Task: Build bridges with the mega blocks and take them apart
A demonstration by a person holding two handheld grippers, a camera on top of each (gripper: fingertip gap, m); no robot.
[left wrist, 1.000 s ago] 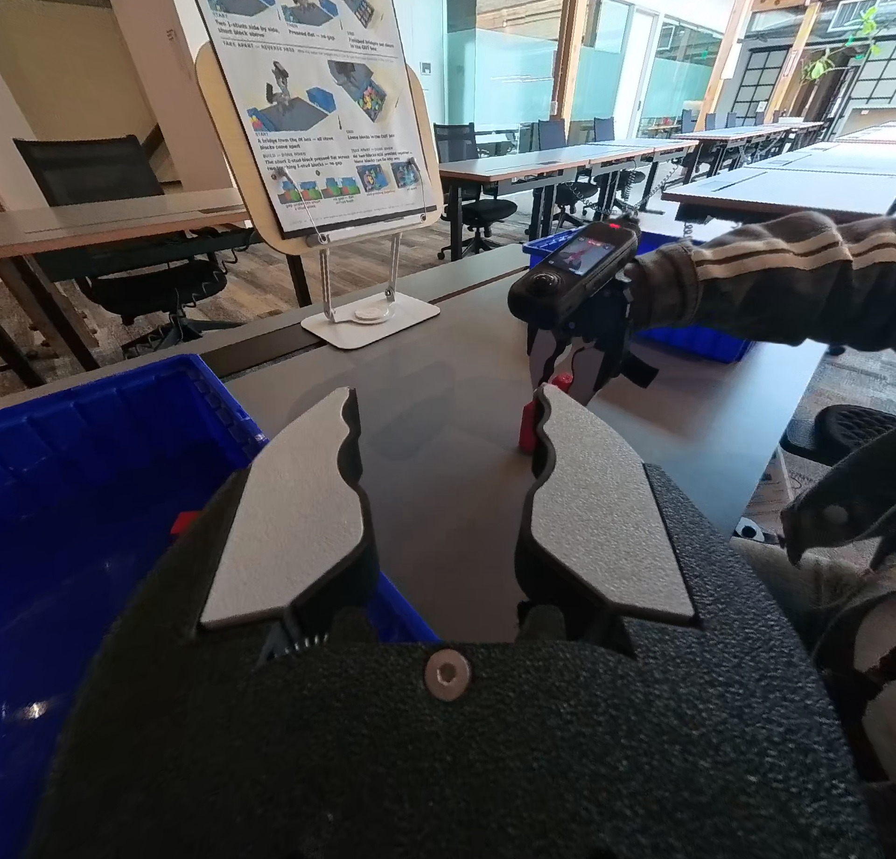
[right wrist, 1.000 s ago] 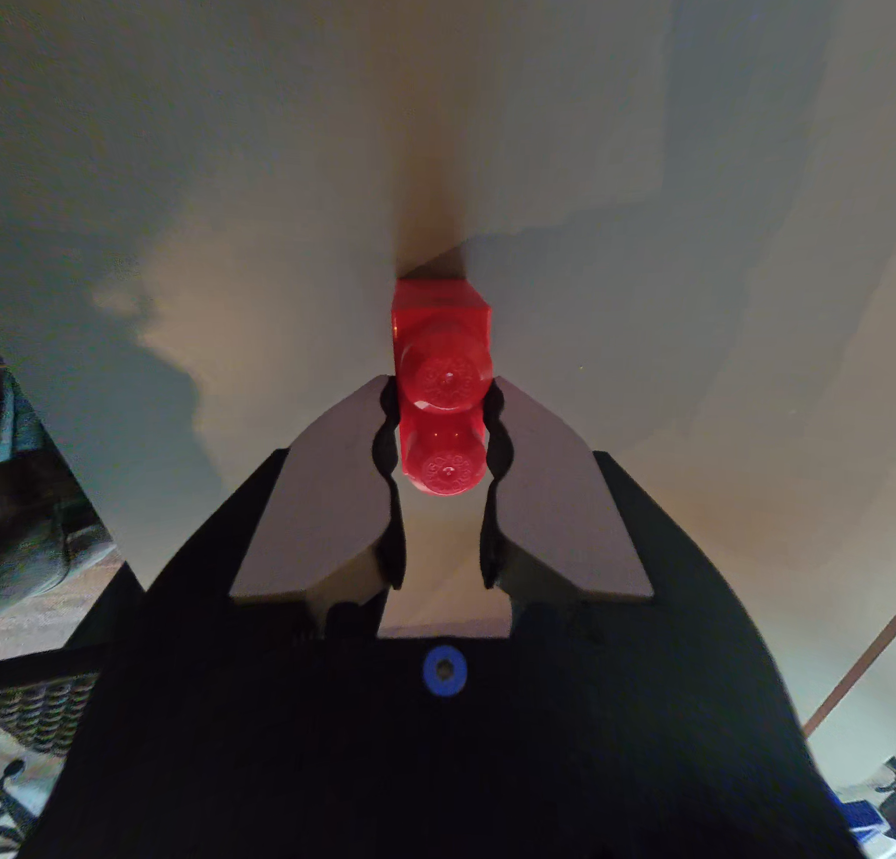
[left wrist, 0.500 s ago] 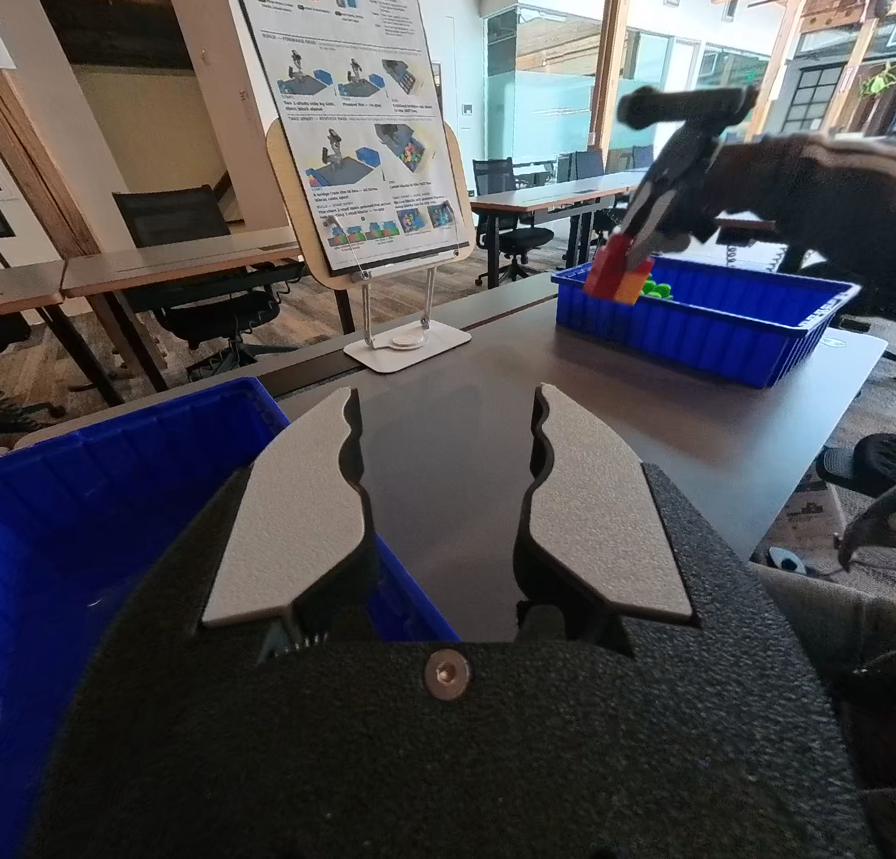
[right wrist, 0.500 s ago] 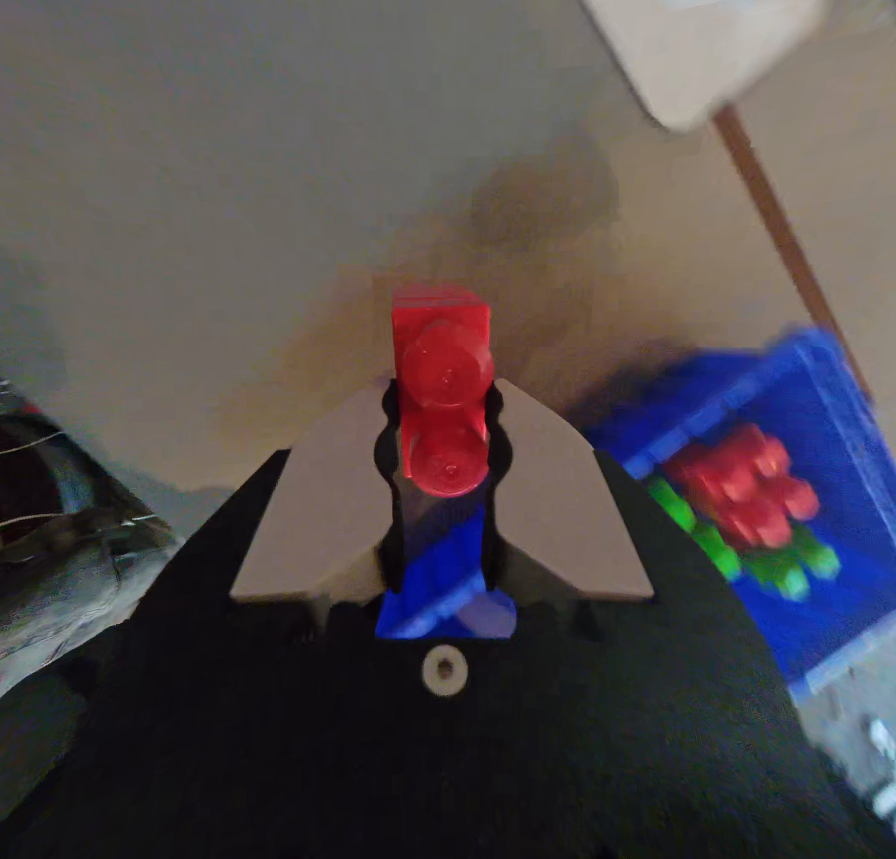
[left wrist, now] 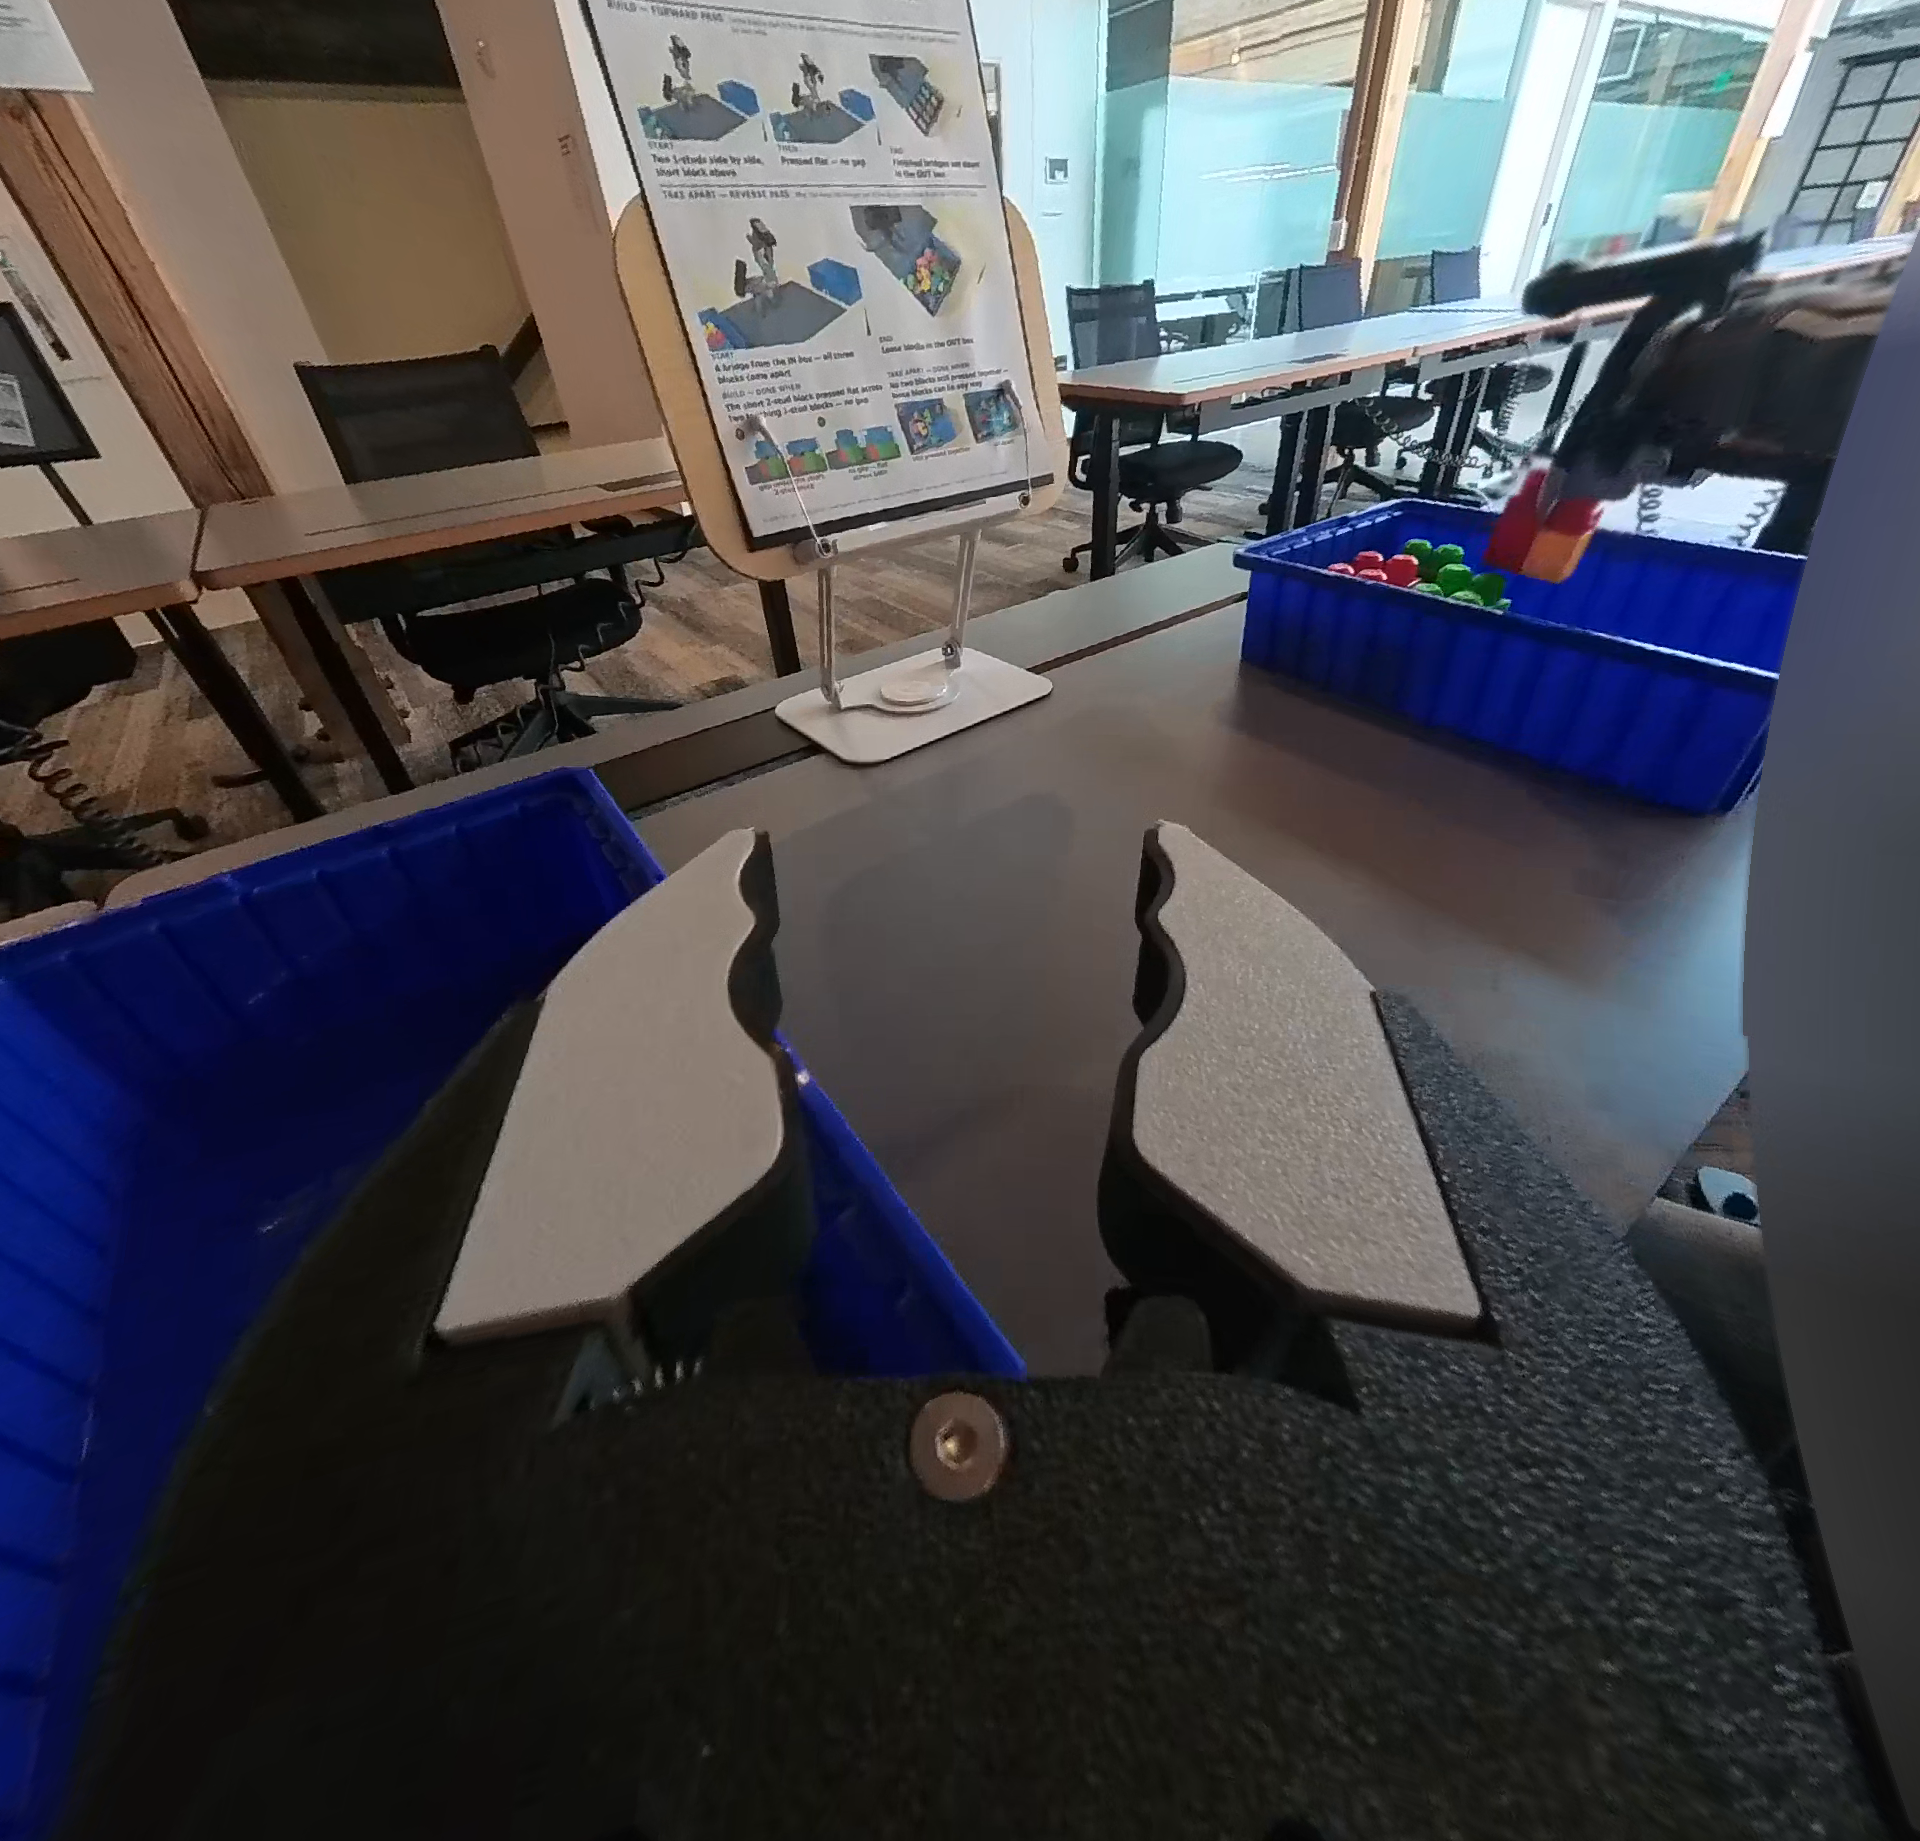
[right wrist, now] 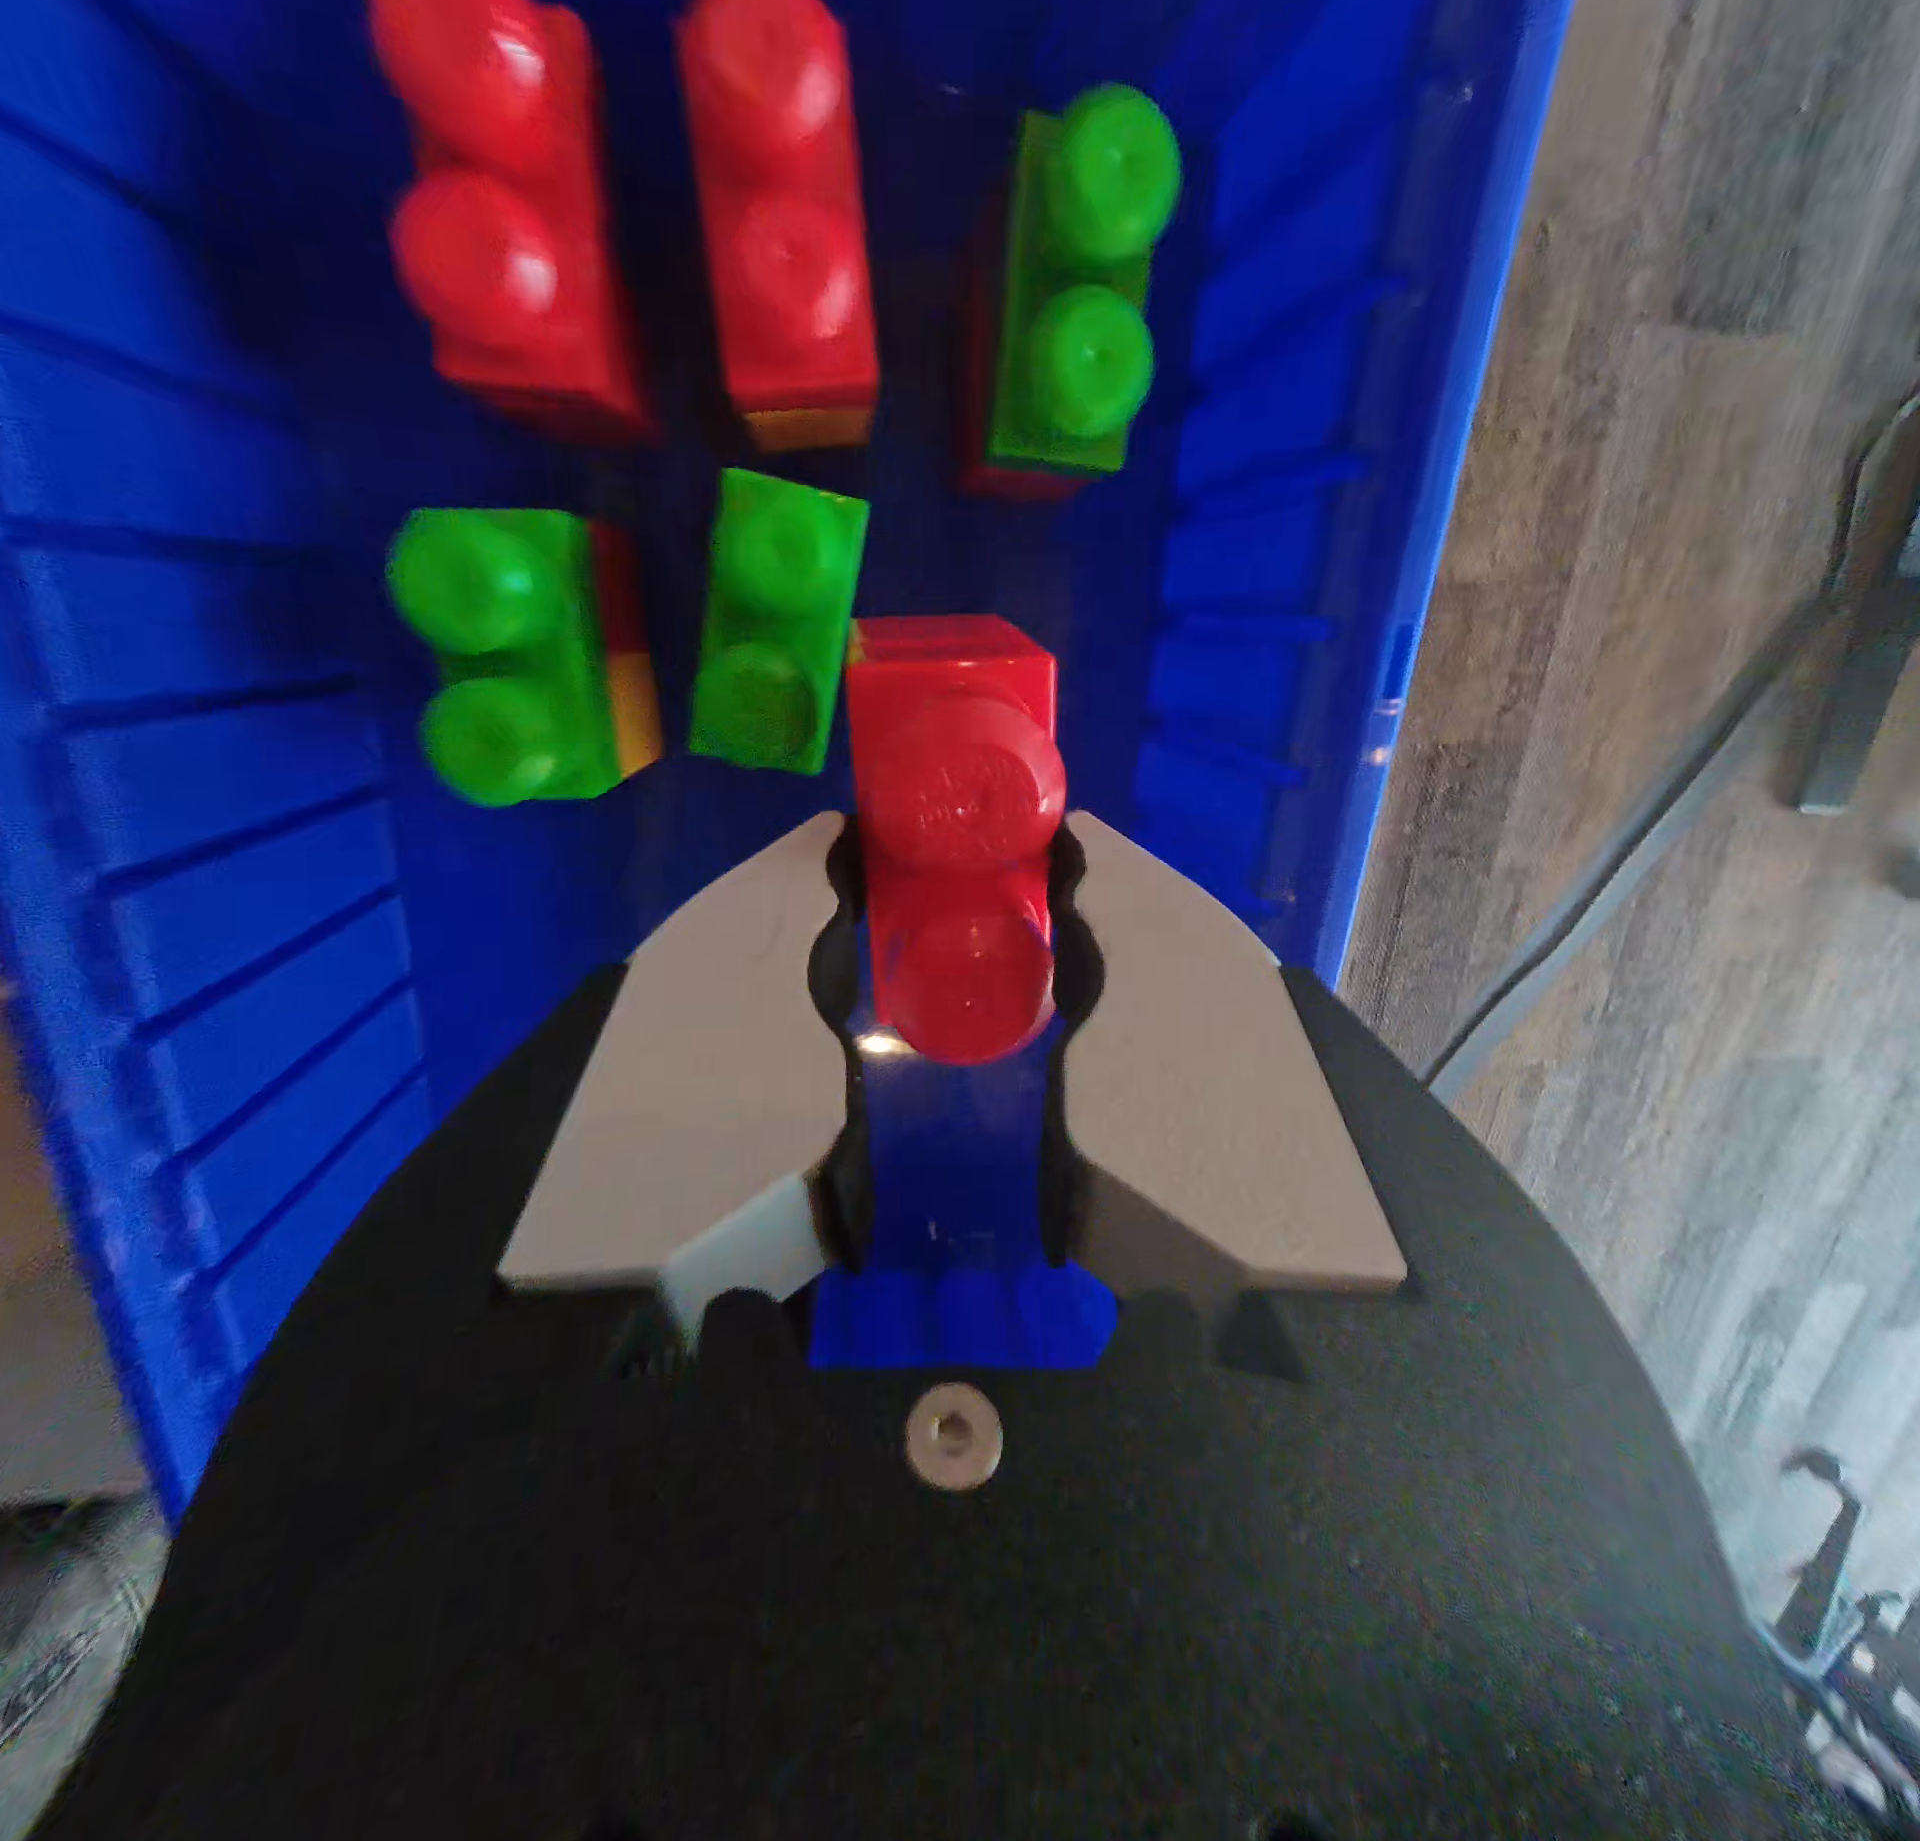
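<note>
Fingers of the right gripper [right wrist: 956, 918] are clamped on a red two-stud plastic bridge [right wrist: 956, 804], held over the far blue ribbed plastic bin [right wrist: 1382, 441]; an orange block is seen beneath its red top from the left wrist view. Five finished red and green bridges [right wrist: 774, 202] already lie on the bin floor, one green-topped bridge [right wrist: 774, 617] just beside the held piece. If released from this height, a tumble or a knock against that neighbour is judged likely, perhaps loosening the pressed blocks. Fingers of the left gripper [left wrist: 956, 960] are spread apart and empty above the near blue bin [left wrist: 260, 1012] and dark tabletop [left wrist: 1351, 804].
</note>
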